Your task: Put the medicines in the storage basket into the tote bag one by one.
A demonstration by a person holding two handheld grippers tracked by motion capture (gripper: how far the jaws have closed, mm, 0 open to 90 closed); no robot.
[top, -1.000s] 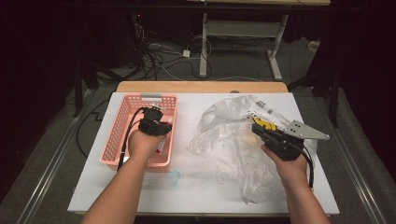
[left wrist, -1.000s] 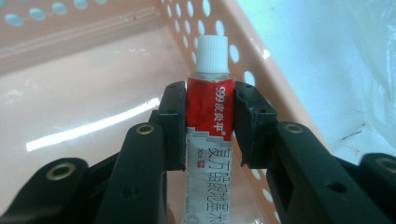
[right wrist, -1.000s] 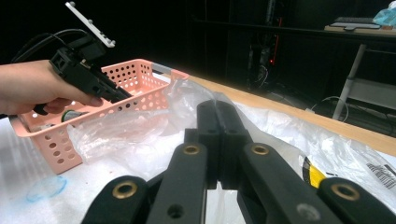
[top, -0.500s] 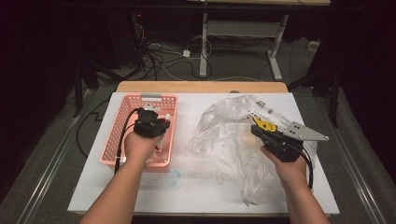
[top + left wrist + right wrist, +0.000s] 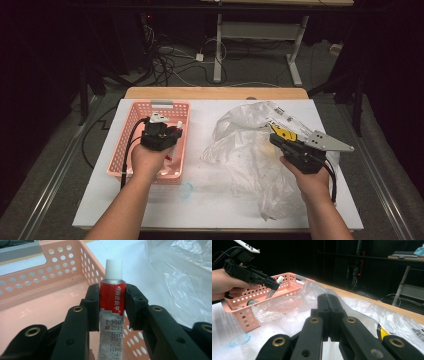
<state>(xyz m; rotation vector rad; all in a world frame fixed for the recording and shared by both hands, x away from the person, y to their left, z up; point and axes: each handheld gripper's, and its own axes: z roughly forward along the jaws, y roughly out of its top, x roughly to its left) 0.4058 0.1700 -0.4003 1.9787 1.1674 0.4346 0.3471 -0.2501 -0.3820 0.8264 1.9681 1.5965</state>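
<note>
My left gripper is shut on a red and white tube with a white screw cap, gripping its upper part. It holds the tube above the pink perforated basket. In the high view this gripper hovers over the basket at the table's left. My right gripper has its jaws pressed together at the raised edge of a clear plastic bag. In the high view it sits at the right side of the crumpled bag.
A blue ring mark lies on the white table top near the basket's front corner. The bag carries a yellow label. A small dark item lies inside the basket. A wooden edge runs along the table's far side.
My left gripper, with the tube in it, has shifted slightly left and up over the basket. The right gripper and the bag have stayed put.
</note>
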